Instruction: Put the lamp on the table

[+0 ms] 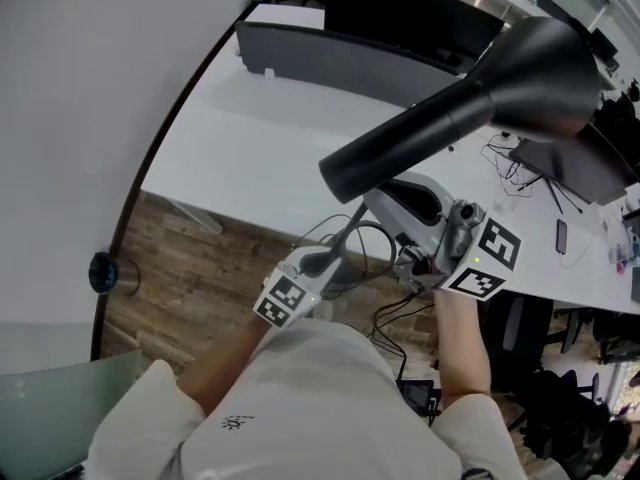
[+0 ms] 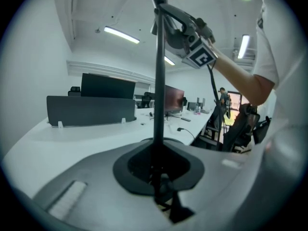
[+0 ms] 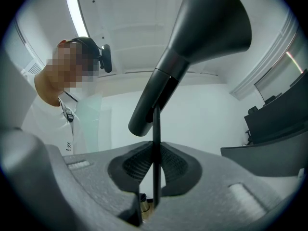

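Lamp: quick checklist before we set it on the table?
1. The left gripper is shut on the lamp pole: ok.
2. The right gripper is shut on the pole, higher up: ok.
3. Bare table ahead for landing: ok.
4. The lamp base is in view: not ok, no view shows it.
5. The cables below the grippers are free of snags: cannot tell.

Head view: wood floor (image 1: 190,258) at 9 o'clock, w/ a small round dark knob (image 1: 103,272) by the foot of the curved white wall (image 1: 80,118). Grey divider panel (image 1: 330,58) at 12, black monitor (image 1: 400,13) just behind it. Cable tangle (image 1: 510,163) and phone (image 1: 561,236) at 3. Office chair (image 1: 520,328) at 4. Left gripper view: ceiling light strip (image 2: 121,34) at 11, distant person (image 2: 224,97) at 3.
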Tool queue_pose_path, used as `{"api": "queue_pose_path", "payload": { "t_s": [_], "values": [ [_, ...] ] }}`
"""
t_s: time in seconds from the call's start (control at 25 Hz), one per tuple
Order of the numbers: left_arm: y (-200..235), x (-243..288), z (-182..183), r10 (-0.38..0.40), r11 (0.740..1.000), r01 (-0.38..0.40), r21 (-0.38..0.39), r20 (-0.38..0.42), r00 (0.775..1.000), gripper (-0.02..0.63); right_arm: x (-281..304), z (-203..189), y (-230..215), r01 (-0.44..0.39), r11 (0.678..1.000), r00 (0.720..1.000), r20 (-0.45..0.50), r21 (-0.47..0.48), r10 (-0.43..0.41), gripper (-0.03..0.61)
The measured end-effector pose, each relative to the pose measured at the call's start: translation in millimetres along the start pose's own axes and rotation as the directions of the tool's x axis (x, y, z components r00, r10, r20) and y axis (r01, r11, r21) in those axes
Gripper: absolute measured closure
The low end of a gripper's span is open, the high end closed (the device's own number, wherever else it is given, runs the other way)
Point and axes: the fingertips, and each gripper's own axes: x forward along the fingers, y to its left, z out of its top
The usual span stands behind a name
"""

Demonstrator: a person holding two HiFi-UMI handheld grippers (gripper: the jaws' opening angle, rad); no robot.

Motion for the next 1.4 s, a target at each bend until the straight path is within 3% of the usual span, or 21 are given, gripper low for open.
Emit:
{"api": "queue_pose_path", "payload": {
  "t_s": [0.96, 1.4],
  "values": [
    [6, 30, -6, 0.009, 1.000, -0.009, -0.004, -0.004, 1.000, 0.588, -15, -10, -24, -0.008, 1.000, 1.000, 0.002, -0.003, 0.008, 0.540],
    [14, 60, 14, -0.031, 0.999, 0.032, 0.011, -0.024, 0.999, 0.588, -30, 6, -57, 0.027, 1.000, 0.999, 0.017, 0.001, -0.027, 0.540]
  ]
}}
